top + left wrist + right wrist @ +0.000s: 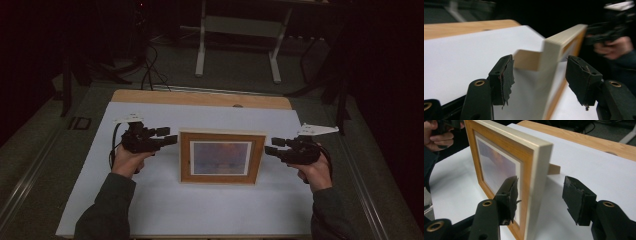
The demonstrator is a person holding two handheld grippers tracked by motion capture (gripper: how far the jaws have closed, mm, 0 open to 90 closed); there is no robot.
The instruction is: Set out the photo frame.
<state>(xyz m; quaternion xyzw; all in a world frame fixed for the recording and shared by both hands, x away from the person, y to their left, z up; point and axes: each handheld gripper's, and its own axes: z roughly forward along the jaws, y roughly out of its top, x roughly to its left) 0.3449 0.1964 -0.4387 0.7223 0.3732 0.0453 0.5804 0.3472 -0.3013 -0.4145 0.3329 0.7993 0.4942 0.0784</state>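
Daylight-free, dim room aside, the wooden picture frame (221,157) is standing upright near the middle of the white surface (150,200), propped from behind by a small wooden stand (554,169). The left claw (172,137) is hovering just beside the frame's left edge, its jaws spread wide; in the left gripper view the frame's pale side edge (554,57) is sitting between the 2 pads (506,80) with a gap on each side. The right claw (269,148) is waiting just beside the frame's right edge, jaws likewise spread; in the right gripper view its pads (510,197) are flanking the frame's corner without pressing on it.
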